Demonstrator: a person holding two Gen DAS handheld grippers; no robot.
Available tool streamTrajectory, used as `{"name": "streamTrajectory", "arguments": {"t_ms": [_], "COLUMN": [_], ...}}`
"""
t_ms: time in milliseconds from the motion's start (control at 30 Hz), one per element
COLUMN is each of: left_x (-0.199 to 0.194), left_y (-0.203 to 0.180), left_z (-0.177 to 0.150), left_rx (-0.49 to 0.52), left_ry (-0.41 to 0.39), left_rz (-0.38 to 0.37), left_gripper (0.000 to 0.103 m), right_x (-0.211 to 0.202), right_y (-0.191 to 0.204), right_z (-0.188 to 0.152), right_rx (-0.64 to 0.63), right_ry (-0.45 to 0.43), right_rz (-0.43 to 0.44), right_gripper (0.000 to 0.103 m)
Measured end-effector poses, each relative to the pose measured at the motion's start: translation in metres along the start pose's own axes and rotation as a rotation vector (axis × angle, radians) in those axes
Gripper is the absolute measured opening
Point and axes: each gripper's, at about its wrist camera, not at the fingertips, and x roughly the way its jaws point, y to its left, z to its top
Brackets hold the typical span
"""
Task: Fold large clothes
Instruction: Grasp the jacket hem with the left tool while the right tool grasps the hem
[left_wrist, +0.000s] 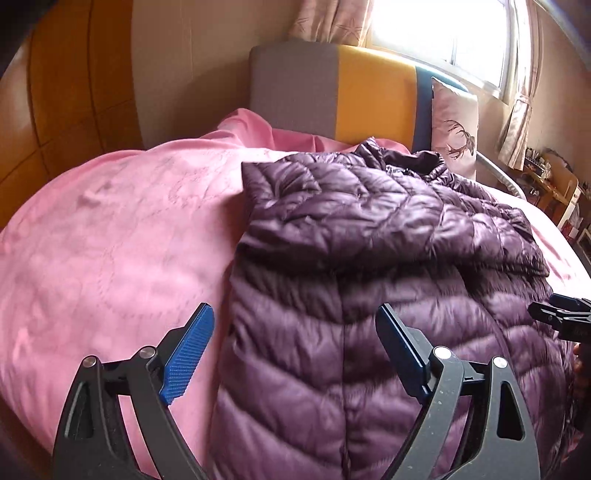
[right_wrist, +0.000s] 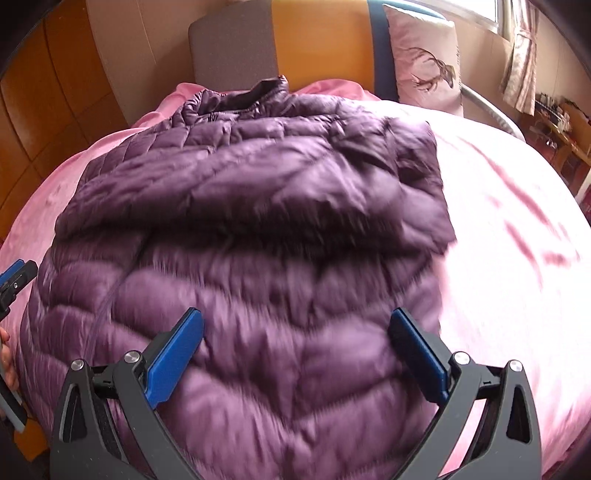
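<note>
**Purple down jacket lies on pink bed, both grippers spread wide above it**

A quilted purple puffer jacket (left_wrist: 388, 258) lies spread on a bed covered with a pink bedspread (left_wrist: 110, 240), its dark-lined collar toward the headboard at 12 o'clock and its hem toward the cameras at 6 o'clock. A sleeve or upper panel is folded across the chest, leaving a thick ridge running from 9 to 3 o'clock in the right wrist view.

The left gripper (left_wrist: 295, 332) hangs over the jacket's left edge, its blue-padded fingers (left_wrist: 188, 354) spread wide with nothing between them; one finger sits over bare bedspread, the other over the quilting. The right gripper (right_wrist: 295, 339) hangs over the lower half of the jacket, fingers (right_wrist: 173, 362) likewise wide apart and gripping nothing. Whether any fingertip brushes the fabric cannot be told. Each gripper shows at the edge of the other's view: the right at 3 o'clock in the left wrist view, the left at 9 o'clock in the right wrist view, where part of a hand (right_wrist: 7, 354) shows.

Behind the bed stands a headboard (left_wrist: 369, 99) in grey, mustard-yellow and blue panels. A pale pink pillow (left_wrist: 456, 125) printed with a stag leans against it at 1 o'clock. A bright window (left_wrist: 443, 33) with patterned curtains (left_wrist: 332, 18) fills the upper right, wooden wardrobe panels (left_wrist: 66, 92) the left. A cluttered shelf (left_wrist: 554, 184) stands at 3 o'clock. No brand, label or writing is legible on the jacket or elsewhere.
</note>
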Motion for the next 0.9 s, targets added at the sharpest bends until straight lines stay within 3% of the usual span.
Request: {"name": "streamTrajectory", "arguments": {"t_ms": [300, 567, 667, 767, 900], "left_x": [-0.019, -0.023, -0.03, -0.043, -0.056], "left_y": [0.011, 0.016, 0.025, 0.03, 0.045], "left_z": [-0.032, -0.063, -0.078, -0.09, -0.11], "left_rx": [-0.02, -0.033, -0.078, -0.06, -0.102], "left_ry": [0.02, 0.084, 0.106, 0.109, 0.176], "left_rz": [-0.007, -0.026, -0.062, -0.081, -0.139], "left_gripper": [0.088, 0.088, 0.088, 0.088, 0.088], "right_x": [-0.016, -0.032, -0.042, -0.049, -0.063], "right_y": [-0.01, -0.017, -0.024, -0.038, -0.053], "right_z": [-0.032, -0.041, -0.048, -0.062, -0.093], "right_rx": [0.043, 0.065, 0.068, 0.093, 0.117], "right_ry": [-0.005, -0.008, -0.012, 0.014, 0.047], "right_rz": [0.014, 0.018, -0.01, -0.015, 0.039], "right_gripper": [0.101, 0.101, 0.101, 0.101, 0.101]}}
